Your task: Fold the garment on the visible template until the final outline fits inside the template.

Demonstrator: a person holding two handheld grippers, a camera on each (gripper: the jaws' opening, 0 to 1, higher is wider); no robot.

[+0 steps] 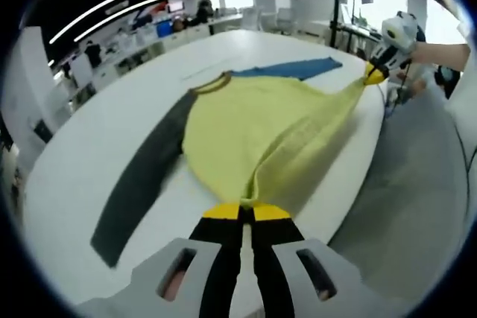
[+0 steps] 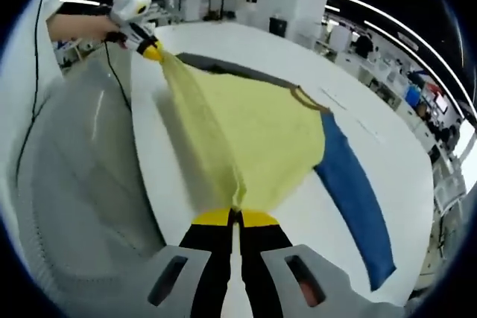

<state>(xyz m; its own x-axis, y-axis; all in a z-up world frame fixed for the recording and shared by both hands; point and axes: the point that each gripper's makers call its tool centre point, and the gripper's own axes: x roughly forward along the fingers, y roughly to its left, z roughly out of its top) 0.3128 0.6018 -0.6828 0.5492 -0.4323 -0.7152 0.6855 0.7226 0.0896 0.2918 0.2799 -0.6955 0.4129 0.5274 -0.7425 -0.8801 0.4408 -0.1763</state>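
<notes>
A yellow sweater (image 1: 253, 121) with a dark grey sleeve (image 1: 145, 173) and a blue sleeve (image 1: 294, 69) lies on a white table (image 1: 89, 147). My left gripper (image 1: 247, 211) is shut on one corner of its yellow hem, which is lifted and stretched taut. At the far right the right gripper (image 1: 375, 72) pinches the other hem corner. In the right gripper view my right gripper (image 2: 235, 217) is shut on the yellow sweater (image 2: 253, 132), the blue sleeve (image 2: 354, 195) runs to the right, and the left gripper (image 2: 151, 51) holds the far corner, a hand behind it.
The table edge (image 1: 373, 147) runs along the lifted hem, with grey floor (image 1: 417, 206) beyond it. Desks, screens and people stand far back in the room (image 1: 160, 24). A thin line is marked on the table (image 2: 350, 113) beside the collar.
</notes>
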